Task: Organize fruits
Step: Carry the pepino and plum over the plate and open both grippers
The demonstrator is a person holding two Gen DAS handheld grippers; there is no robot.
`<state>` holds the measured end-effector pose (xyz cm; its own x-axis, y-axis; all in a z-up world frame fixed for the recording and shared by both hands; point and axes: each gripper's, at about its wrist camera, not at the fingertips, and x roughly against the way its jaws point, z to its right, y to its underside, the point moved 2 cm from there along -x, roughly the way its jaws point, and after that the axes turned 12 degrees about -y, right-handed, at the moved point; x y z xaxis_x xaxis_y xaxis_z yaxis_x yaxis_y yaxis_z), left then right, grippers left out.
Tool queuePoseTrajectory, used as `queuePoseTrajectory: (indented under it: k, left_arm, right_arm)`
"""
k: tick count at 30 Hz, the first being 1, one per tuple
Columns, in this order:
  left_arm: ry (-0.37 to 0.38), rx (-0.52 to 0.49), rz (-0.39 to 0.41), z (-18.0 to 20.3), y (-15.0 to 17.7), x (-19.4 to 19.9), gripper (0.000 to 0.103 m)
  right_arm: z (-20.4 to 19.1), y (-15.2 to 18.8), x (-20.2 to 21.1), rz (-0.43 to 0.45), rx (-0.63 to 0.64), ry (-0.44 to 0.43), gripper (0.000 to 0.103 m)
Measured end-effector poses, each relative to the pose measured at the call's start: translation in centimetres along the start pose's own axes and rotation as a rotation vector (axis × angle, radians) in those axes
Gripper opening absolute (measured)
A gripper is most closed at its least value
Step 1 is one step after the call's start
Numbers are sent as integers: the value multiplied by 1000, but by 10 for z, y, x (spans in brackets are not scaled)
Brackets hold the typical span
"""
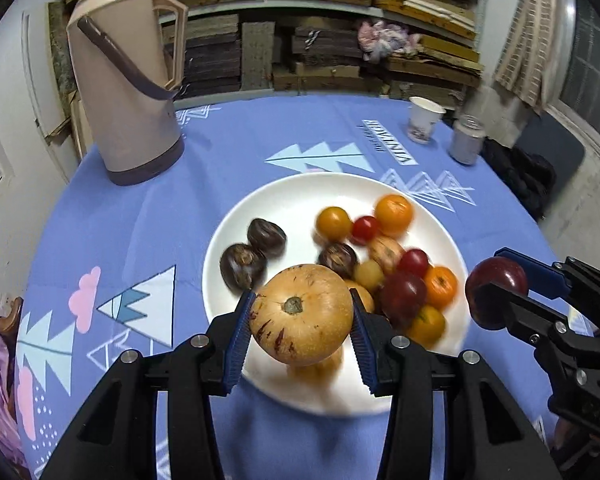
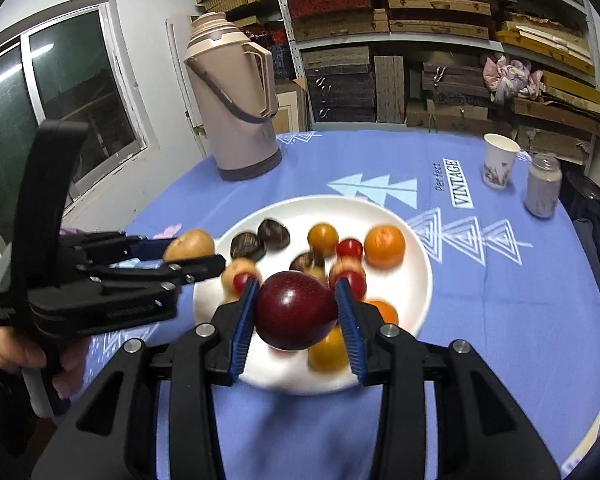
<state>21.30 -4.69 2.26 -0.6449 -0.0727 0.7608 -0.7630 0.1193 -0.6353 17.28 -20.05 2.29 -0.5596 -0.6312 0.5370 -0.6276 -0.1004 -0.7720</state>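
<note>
A white plate [image 1: 300, 196] on the blue tablecloth holds several fruits: small oranges, red and yellow tomatoes and dark brown passion fruits [image 1: 266, 236]. My left gripper [image 1: 303, 312] is shut on a round tan melon-like fruit [image 1: 302, 314] with purple streaks, lifted above the plate's near side. In the right wrist view my right gripper [image 2: 296, 312] is shut on a dark red plum [image 2: 296, 310] held over the plate [image 2: 416, 280]. The right gripper with the plum [image 1: 496, 280] also shows at the right edge of the left wrist view, and the left gripper with the tan fruit [image 2: 190, 245] at the left of the right wrist view.
A tall beige thermos [image 1: 128, 92] stands at the table's far left. A paper cup [image 1: 424, 124] and a small jar [image 1: 466, 142] stand at the far right. Shelves of stacked boxes fill the back wall. A hand [image 2: 32, 356] grips the left tool's handle.
</note>
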Motion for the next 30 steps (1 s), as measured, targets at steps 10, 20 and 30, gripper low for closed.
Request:
queuePoseTrajectory:
  k: [10,20,30]
  left_arm:
    - [-5,36,-61,-4,-20,-46,46]
    - [-49,31,-78,-10,-16,-51,83]
    - [3,40,-89,-3,11,-21,99]
  right_arm:
    - [33,-22,-61,-60,-57,30,39]
    - [37,-20,-52,-7,-62,37,52]
    - [14,1,-10,40,-32,47,59]
